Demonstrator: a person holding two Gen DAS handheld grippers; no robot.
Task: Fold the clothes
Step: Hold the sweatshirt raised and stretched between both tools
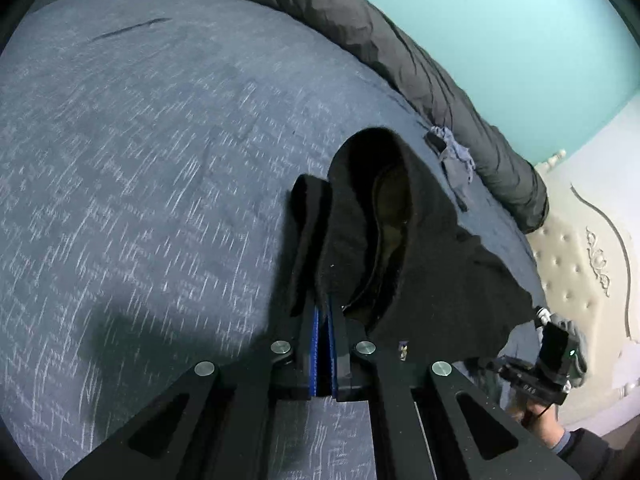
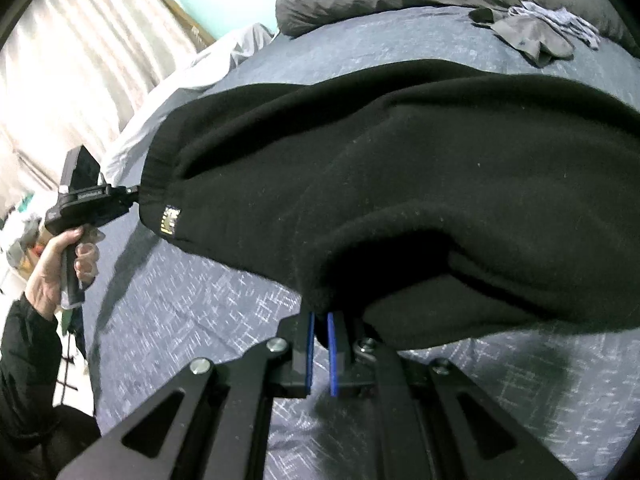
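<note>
Black garment [image 2: 380, 168] pinched btwn both hand-held grippers, above bed [image 1: 140, 160].

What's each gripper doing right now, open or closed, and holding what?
Left gripper: closed on the ribbed edge of the black knitted garment.
Right gripper: closed on another edge of that garment.

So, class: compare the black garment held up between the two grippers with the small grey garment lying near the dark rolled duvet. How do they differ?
1. The black garment is much larger than the grey garment.
2. The black garment is lifted and stretched between the left gripper and right gripper; the grey garment lies loose on the bed.
3. The black garment is near black; the grey one is paler.
Neither is folded yet.
</note>
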